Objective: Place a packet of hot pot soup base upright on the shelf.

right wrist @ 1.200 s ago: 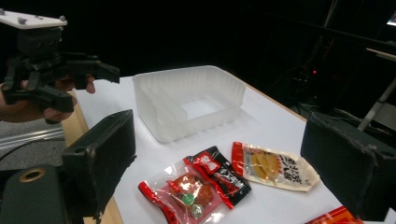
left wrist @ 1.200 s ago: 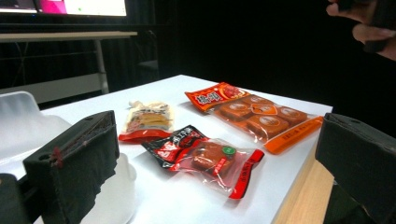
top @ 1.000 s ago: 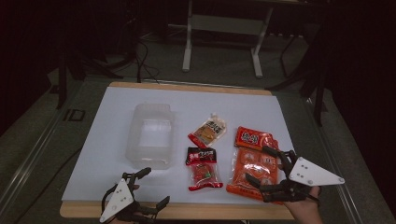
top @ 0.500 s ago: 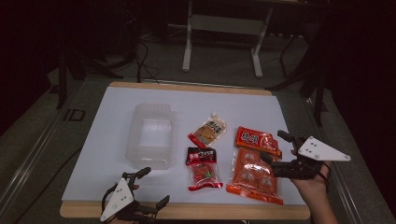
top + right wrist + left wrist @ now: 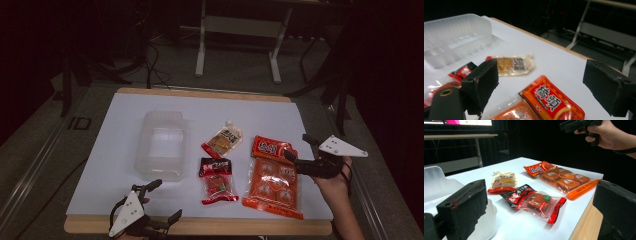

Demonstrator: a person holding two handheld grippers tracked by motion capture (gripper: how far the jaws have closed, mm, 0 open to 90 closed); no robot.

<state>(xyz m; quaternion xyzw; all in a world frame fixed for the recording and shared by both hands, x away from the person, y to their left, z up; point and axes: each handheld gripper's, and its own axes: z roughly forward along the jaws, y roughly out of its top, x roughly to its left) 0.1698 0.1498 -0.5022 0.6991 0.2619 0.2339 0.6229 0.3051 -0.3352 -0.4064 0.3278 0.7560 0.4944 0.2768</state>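
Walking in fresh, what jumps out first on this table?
Three bright snack packets on the white table: a large orange packet at the right, a red-and-black packet in the middle and a small pale packet behind it. To their left sits a clear plastic box, seemingly empty. The right gripper hovers open over the orange packet's top, and the left gripper waits open at the near edge.

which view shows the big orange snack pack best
The high view: the whole orange snack pack lies flat near the table's right edge, all four corners visible, with the right gripper open above its top. The left gripper view shows it complete but far off and slanted. The right gripper view catches just its red printed top end.
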